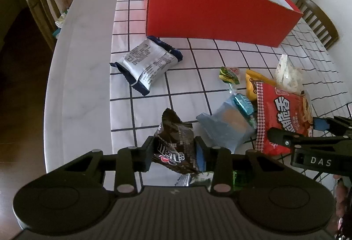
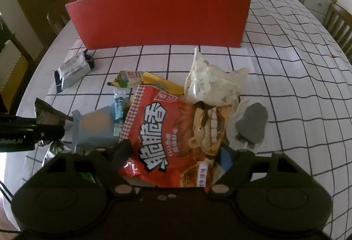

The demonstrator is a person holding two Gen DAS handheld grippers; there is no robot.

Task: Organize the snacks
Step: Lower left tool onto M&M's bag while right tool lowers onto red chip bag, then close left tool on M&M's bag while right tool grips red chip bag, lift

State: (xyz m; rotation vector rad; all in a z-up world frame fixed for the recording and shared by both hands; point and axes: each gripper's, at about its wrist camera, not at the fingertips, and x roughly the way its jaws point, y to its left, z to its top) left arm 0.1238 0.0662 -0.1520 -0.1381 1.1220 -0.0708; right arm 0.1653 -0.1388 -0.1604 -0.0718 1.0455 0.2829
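The left gripper (image 1: 173, 153) is pinched on a dark brown snack packet (image 1: 176, 141), its pads pressing the crumpled wrapper near its lower half while the torn-looking top stands free above. The right gripper (image 2: 173, 156) straddles the big red snack bag (image 2: 176, 130) with its jaws set wide; the bag lies between the fingers, though whether the pads already bite on it is hard to tell from this angle, so I count it as not yet gripped.

Both packets sit at the near end of a small heap on the checked tablecloth (image 2: 286, 86): a pale blue pouch (image 1: 228, 125) just beside the brown packet, a yellow packet (image 2: 160, 84) and a clear bag of pale snacks (image 2: 213, 84) behind the red one. A silver and navy packet (image 1: 149, 62) lies apart, nearer the red box (image 1: 220, 18), which stands open at the far side.

To do this well, the left hand should lift straight up so the wrapper does not drag the blue pouch. The right should close low on the red bag's edge, gently, since the contents likely crush.
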